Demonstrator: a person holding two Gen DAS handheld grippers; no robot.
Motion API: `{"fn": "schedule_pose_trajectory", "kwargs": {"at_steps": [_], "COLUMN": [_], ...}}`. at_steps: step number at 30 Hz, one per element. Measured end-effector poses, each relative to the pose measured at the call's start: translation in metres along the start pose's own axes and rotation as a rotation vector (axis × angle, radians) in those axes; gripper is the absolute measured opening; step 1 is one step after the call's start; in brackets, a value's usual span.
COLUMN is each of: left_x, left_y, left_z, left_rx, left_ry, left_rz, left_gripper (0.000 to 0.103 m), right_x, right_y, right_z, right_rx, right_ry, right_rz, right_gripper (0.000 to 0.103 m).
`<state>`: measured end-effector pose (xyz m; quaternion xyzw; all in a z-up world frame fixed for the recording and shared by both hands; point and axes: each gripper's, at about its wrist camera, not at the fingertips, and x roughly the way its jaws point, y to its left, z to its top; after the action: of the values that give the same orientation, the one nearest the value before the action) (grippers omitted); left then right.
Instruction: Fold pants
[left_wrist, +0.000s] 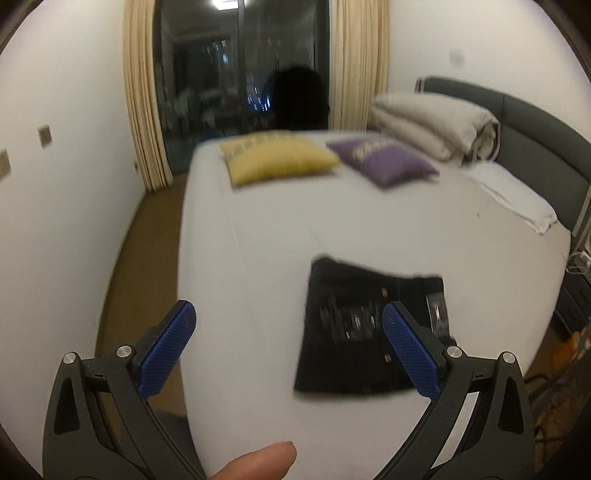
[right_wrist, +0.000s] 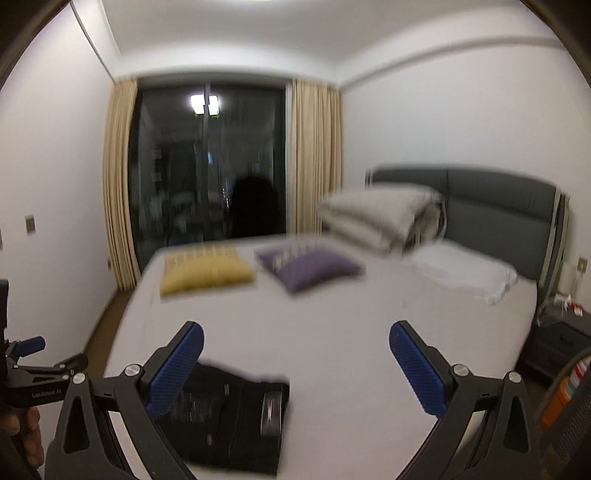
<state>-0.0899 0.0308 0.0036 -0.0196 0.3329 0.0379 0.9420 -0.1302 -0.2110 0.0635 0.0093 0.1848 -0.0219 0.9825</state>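
The black pants (left_wrist: 369, 332) lie folded into a compact rectangle on the white bed sheet (left_wrist: 258, 240), near the bed's front edge. My left gripper (left_wrist: 288, 310) hangs above the bed, open wide with nothing between its blue pads; its right pad (left_wrist: 410, 354) overlaps the pants' right side in the picture. In the right wrist view the pants (right_wrist: 229, 417) sit low and left, partly behind the left pad (right_wrist: 173, 369). My right gripper (right_wrist: 297, 328) is also open and empty, raised over bare sheet (right_wrist: 332, 332).
A yellow cushion (left_wrist: 277, 158), a purple cushion (left_wrist: 384, 158), a folded duvet (left_wrist: 432, 125) and a white pillow (left_wrist: 517, 199) lie at the far end by the grey headboard (right_wrist: 498, 206). Brown floor (left_wrist: 147, 229) runs along the left. A nightstand (right_wrist: 561, 347) stands right. A thumb (left_wrist: 266, 461) shows below.
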Motion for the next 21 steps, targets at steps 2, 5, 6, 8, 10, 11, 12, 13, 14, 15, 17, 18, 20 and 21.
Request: {"fn": "schedule_pose_trajectory", "kwargs": {"at_steps": [2,5,6,8,10,11,12,13,14,15,17,18,20,21], "left_x": [0.013,0.026,0.03,0.039,0.056,0.058,0.063,0.066,0.068,0.068,0.072,0.072,0.075,0.077], "left_y": [-0.002,-0.004,-0.003,-0.004,-0.004,-0.005,-0.004,-0.004,-0.004,-0.004,-0.004,-0.004,-0.004,-0.004], "left_z": [-0.009,-0.017,-0.02,-0.024,-0.026,-0.028,-0.029,-0.031,-0.031,-0.032,-0.034,-0.035,-0.037,-0.038], "left_rx": [-0.002,-0.004,-0.005,-0.006,-0.004,-0.003,-0.003,-0.003,-0.002,-0.001,0.002,0.003,0.005,0.006], "left_ry": [0.035,0.069,0.073,0.088,0.099,0.104,0.109,0.117,0.121,0.126,0.133,0.136,0.144,0.148], "left_rz": [0.012,0.016,0.017,0.02,0.023,0.025,0.025,0.022,0.022,0.023,0.022,0.022,0.021,0.022], "left_gripper": [0.103,0.103,0.103,0.103,0.103,0.103,0.103,0.103,0.103,0.103,0.103,0.103,0.103,0.103], "right_x": [0.017,0.031,0.036,0.044,0.047,0.053,0.054,0.058,0.059,0.06,0.069,0.071,0.072,0.075], "right_y": [0.0,0.003,0.005,0.005,0.01,0.011,0.014,0.014,0.016,0.017,0.018,0.02,0.022,0.022], "right_z": [-0.012,-0.027,-0.033,-0.037,-0.042,-0.046,-0.048,-0.052,-0.054,-0.057,-0.06,-0.062,-0.064,-0.065], "right_rx": [0.015,0.026,0.027,0.03,0.028,0.023,0.014,0.01,0.005,0.004,0.003,0.0,-0.004,-0.005], "right_ry": [0.07,0.148,0.159,0.184,0.2,0.206,0.217,0.224,0.234,0.244,0.26,0.27,0.279,0.283], "right_rz": [0.011,0.024,0.022,0.026,0.031,0.032,0.031,0.03,0.028,0.029,0.031,0.027,0.029,0.03], "right_gripper": [0.103,0.103,0.103,0.103,0.103,0.103,0.103,0.103,0.103,0.103,0.103,0.103,0.103,0.103]}}
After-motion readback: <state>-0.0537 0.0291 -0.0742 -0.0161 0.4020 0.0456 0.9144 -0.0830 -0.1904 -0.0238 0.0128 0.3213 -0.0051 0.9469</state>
